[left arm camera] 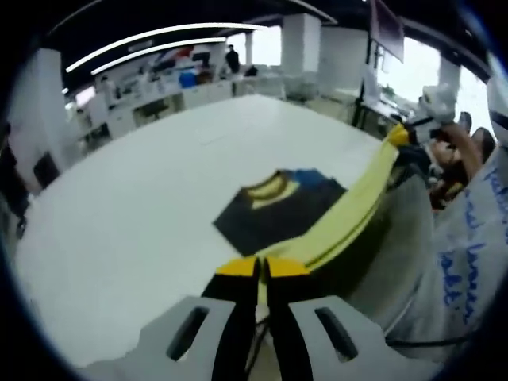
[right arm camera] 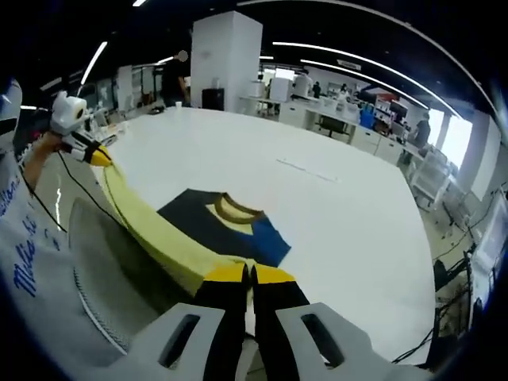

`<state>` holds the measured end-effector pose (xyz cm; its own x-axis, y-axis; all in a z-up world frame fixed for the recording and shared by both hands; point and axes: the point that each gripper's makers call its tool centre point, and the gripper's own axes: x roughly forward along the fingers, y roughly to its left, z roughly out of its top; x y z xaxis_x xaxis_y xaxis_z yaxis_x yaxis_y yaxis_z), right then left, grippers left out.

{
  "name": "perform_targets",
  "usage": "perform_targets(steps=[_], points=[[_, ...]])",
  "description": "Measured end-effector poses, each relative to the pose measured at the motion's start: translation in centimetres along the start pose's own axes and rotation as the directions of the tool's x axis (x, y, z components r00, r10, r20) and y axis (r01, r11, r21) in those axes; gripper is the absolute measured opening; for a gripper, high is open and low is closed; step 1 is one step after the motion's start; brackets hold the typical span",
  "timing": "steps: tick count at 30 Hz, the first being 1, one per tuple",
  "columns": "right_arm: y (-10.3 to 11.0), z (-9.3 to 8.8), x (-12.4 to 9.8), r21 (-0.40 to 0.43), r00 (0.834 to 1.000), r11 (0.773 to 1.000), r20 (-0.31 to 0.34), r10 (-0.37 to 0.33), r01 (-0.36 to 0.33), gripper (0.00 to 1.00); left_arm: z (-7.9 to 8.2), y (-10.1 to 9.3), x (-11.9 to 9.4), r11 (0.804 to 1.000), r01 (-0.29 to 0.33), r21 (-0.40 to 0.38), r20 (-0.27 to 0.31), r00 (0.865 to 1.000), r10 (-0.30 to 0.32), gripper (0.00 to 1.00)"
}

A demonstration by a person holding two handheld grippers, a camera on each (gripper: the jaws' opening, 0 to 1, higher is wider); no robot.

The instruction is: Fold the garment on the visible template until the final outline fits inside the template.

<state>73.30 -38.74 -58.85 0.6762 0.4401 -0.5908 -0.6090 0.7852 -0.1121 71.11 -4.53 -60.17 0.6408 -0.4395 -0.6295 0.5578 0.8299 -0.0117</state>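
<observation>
Both pairs of jaws are pressed together, each clamped on the yellow hem of a garment. In the left gripper view, the left gripper [left arm camera: 260,268] pinches 1 end of the hem with its yellow-tipped black jaws; the right gripper [left arm camera: 397,135] shows far off at the right, holding the other end. In the right gripper view, the right gripper [right arm camera: 249,274] grips its end of the hem, and the left gripper [right arm camera: 99,155] shows at the upper left, held by a person's hand.

The T-shirt [left arm camera: 274,210] — dark navy with a yellow hem band, a yellow collar and a blue patch by the shoulder — has its upper part lying on the white table [left arm camera: 159,182], collar toward the far side. Its hem [right arm camera: 151,226] is stretched taut between the 2 grippers, lifted off the near table edge. A person's white sleeve [left arm camera: 468,246] with blue lettering sits beside the table.
</observation>
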Motion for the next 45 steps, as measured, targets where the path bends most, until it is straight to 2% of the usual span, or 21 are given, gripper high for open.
perform_targets(steps=[6,20,26,37,45], points=[[-1.0,0.2,1.7,-0.001,1.0,1.0,0.0,0.007,-0.007,0.02,0.3,1.6,1.9,1.0,-0.027,0.015,-0.001,1.0,0.027,0.0],[-3.4,0.0,6.4,-0.011,1.0,1.0,-0.023,0.006,-0.006,0.02,0.4,4.9,7.1,0.998,-0.036,0.045,-0.024,0.999,0.037,0.0],[-4.3,-0.8,8.6,-0.018,0.999,1.0,-0.048,0.014,-0.015,0.02,0.3,6.0,9.5,0.998,-0.035,0.052,-0.03,0.999,0.037,0.0],[-5.6,-3.4,12.5,0.016,0.994,0.999,-0.104,0.038,-0.036,0.02,-0.4,7.7,13.5,0.999,-0.031,0.025,-0.059,0.998,0.032,0.0],[-5.9,-4.3,14.6,0.006,0.989,1.0,-0.144,0.025,-0.025,0.02,-1.5,8.1,15.9,0.999,-0.032,0.02,-0.104,0.994,0.034,0.0]])
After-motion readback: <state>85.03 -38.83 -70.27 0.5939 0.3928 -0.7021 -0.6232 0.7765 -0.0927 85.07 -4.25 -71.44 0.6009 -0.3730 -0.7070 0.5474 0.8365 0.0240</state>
